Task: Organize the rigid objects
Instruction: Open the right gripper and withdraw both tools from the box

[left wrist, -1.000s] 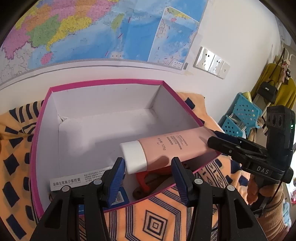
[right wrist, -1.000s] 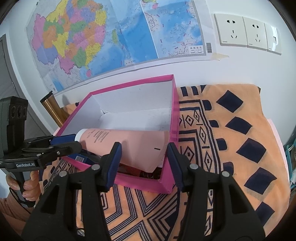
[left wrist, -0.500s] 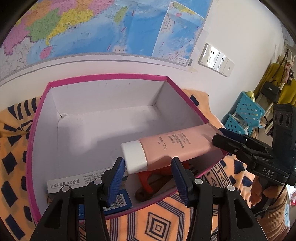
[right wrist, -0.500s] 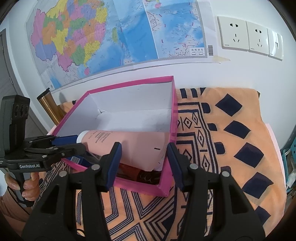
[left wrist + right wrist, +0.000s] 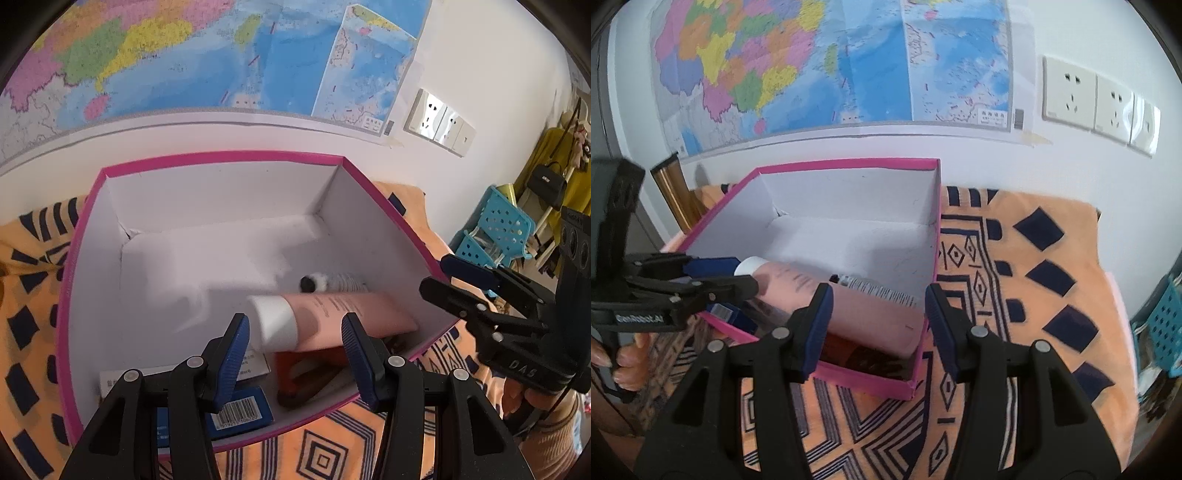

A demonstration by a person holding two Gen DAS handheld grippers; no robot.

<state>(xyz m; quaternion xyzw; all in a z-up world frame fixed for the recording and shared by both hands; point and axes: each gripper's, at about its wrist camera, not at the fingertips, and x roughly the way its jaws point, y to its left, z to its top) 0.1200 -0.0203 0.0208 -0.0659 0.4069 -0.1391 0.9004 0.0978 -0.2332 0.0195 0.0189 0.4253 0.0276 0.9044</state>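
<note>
A pink tube with a white cap (image 5: pixel 332 317) (image 5: pixel 849 310) lies inside the pink-rimmed white box (image 5: pixel 207 162) (image 5: pixel 849 162), on top of other items near the box's front. My left gripper (image 5: pixel 295 354) is open just in front of the tube's cap, over the box's front edge. My right gripper (image 5: pixel 877 328) is open and empty, just above the tube's flat end at the box's near corner. Each gripper shows in the other's view: the right (image 5: pixel 472 288), the left (image 5: pixel 713 277).
In the box lie a red tool (image 5: pixel 306 365), a blue barcoded box (image 5: pixel 240 410), a white carton (image 5: pixel 147 376) and a small white bottle with a black tip (image 5: pixel 332 282). The box sits on an orange patterned cloth (image 5: pixel 1034 295). A wall map hangs behind.
The pink tube has dropped fully into the box and both grippers have drawn back a little. A small white bottle shows behind the tube.
</note>
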